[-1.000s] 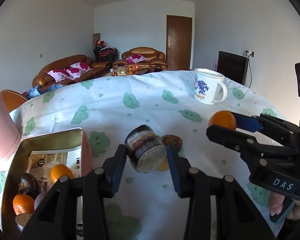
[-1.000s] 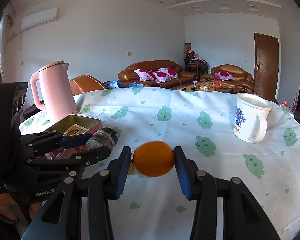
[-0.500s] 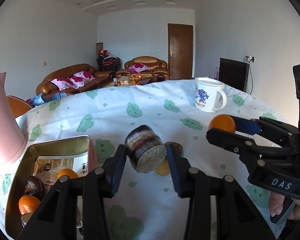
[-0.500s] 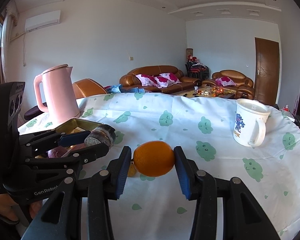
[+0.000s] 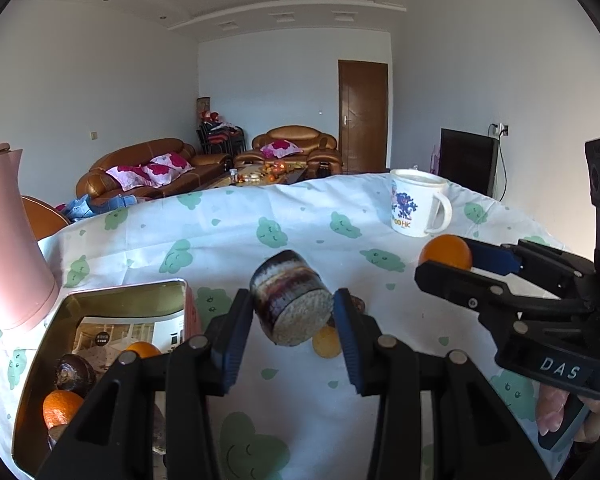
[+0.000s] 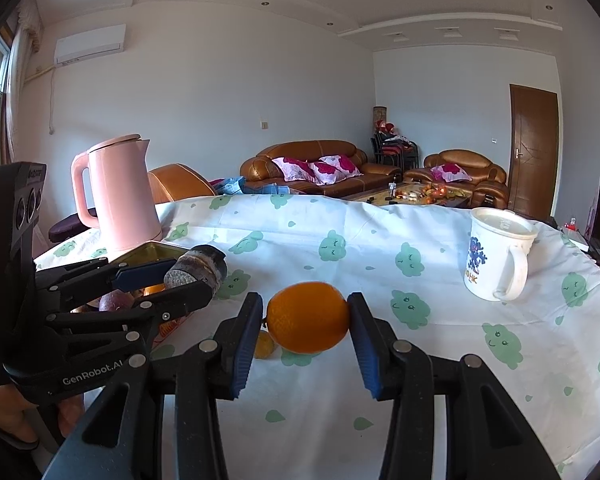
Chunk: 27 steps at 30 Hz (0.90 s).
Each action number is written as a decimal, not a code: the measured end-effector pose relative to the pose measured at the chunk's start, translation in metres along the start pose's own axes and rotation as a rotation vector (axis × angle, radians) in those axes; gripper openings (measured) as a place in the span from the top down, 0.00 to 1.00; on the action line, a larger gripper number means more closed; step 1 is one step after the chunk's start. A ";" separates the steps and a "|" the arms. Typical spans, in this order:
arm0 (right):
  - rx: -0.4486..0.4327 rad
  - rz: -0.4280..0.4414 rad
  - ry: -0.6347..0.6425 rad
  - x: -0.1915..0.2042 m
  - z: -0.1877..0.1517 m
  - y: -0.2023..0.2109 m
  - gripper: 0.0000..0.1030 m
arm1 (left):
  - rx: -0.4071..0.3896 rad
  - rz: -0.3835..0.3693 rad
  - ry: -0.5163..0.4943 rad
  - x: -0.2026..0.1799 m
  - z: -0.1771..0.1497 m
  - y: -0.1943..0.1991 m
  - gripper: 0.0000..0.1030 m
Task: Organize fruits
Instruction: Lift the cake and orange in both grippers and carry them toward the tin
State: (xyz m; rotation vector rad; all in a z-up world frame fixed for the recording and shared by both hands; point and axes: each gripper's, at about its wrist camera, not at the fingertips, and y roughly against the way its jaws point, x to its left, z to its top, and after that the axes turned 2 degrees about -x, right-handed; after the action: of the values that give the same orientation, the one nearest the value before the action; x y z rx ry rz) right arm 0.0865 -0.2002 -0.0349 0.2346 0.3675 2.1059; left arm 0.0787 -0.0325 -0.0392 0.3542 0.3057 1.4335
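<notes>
My left gripper (image 5: 294, 312) is shut on a dark purple-brown cut piece of sugarcane (image 5: 290, 298) and holds it above the table, right of the open metal tin (image 5: 112, 294). The tin holds oranges (image 5: 60, 406) and dark round fruits (image 5: 74, 368). My right gripper (image 6: 306, 320) is shut on an orange (image 6: 308, 316), lifted above the cloth. The left gripper also shows in the right wrist view (image 6: 180, 280), and the right gripper in the left wrist view (image 5: 446, 258). A small orange fruit (image 5: 326, 342) and a dark fruit (image 5: 356, 304) lie on the cloth behind the sugarcane.
A pink kettle (image 6: 118, 192) stands at the left behind the tin. A white mug (image 6: 496, 256) stands at the right. The table carries a white cloth with green cloud prints (image 6: 340, 240). Sofas and a door are far behind.
Both grippers have risen with their fruits still held; the table and tin sit lower in both views. The grips have not changed.
</notes>
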 end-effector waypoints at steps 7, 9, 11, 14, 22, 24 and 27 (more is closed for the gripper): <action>-0.028 0.001 0.014 0.002 0.000 0.006 0.55 | -0.023 0.008 0.005 0.001 0.000 0.004 0.58; -0.033 0.001 0.016 0.003 0.000 0.007 0.55 | -0.027 0.010 0.003 0.000 0.000 0.005 0.58; -0.038 -0.001 0.018 0.003 0.000 0.008 0.55 | -0.032 0.012 0.002 0.000 -0.001 0.006 0.58; -0.045 -0.003 0.021 0.004 0.000 0.009 0.55 | -0.039 0.013 0.003 0.000 -0.001 0.007 0.58; -0.051 -0.004 0.033 0.008 0.001 0.009 0.55 | -0.044 0.008 0.010 0.001 -0.002 0.010 0.58; -0.051 -0.002 0.031 0.008 0.001 0.009 0.55 | -0.047 0.007 0.013 0.002 -0.002 0.011 0.58; -0.046 0.004 0.031 0.011 0.002 0.007 0.55 | -0.047 0.008 0.014 0.001 -0.002 0.011 0.58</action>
State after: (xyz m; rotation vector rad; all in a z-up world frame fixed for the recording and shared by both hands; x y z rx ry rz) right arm 0.0756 -0.1944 -0.0305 0.1760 0.3362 2.1217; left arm 0.0677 -0.0299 -0.0366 0.3079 0.2818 1.4489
